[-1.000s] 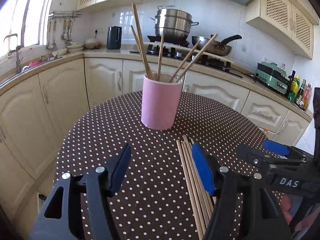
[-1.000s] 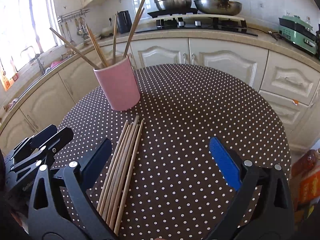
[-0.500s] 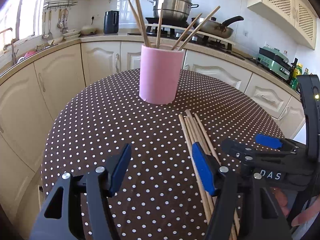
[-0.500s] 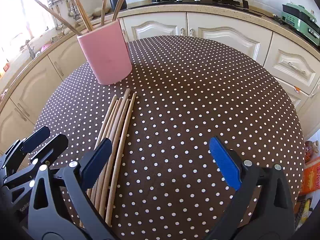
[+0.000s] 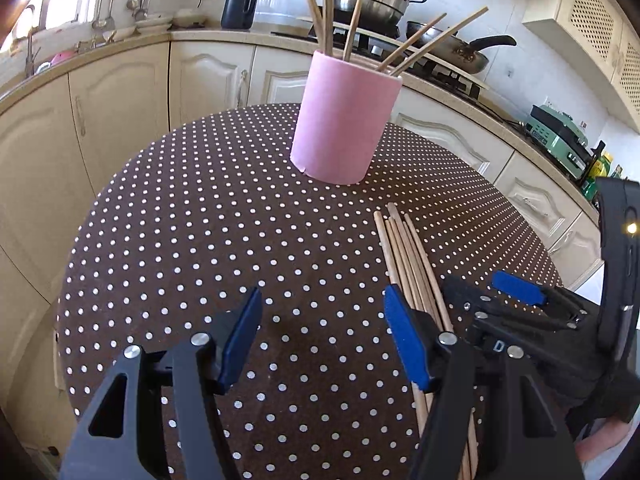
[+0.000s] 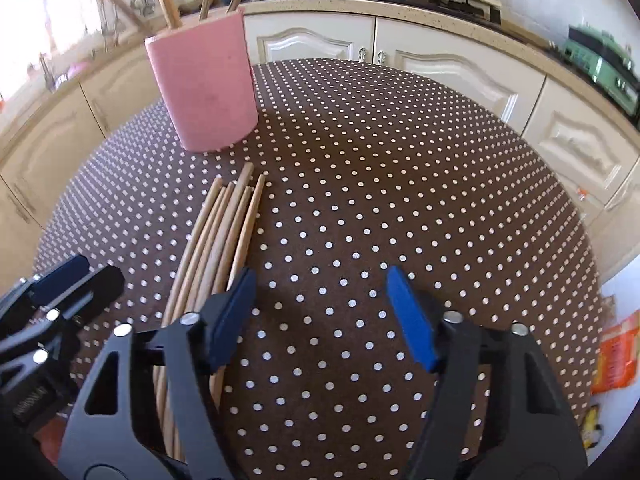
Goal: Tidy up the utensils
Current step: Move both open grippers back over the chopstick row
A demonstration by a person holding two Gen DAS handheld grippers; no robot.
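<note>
My left gripper (image 5: 320, 336) gaping, nothing between its pads, bare polka-dot tablecloth (image 5: 200, 220) under it, loose chopsticks (image 6: 224, 240) bundled flat between my tools, pink holder (image 6: 204, 84) upright beyond, my right gripper (image 6: 320, 314) just narrowed, empty, beside the bundle

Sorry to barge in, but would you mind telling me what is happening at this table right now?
A person holds a two-finger gripper in each hand above a round brown polka-dot table. A bundle of loose wooden chopsticks lies flat in front of a pink cylindrical holder that already has several standing in it. The left gripper and right gripper are both open and empty; the right gripper's fingers have just been closing, with nothing between them.
</note>
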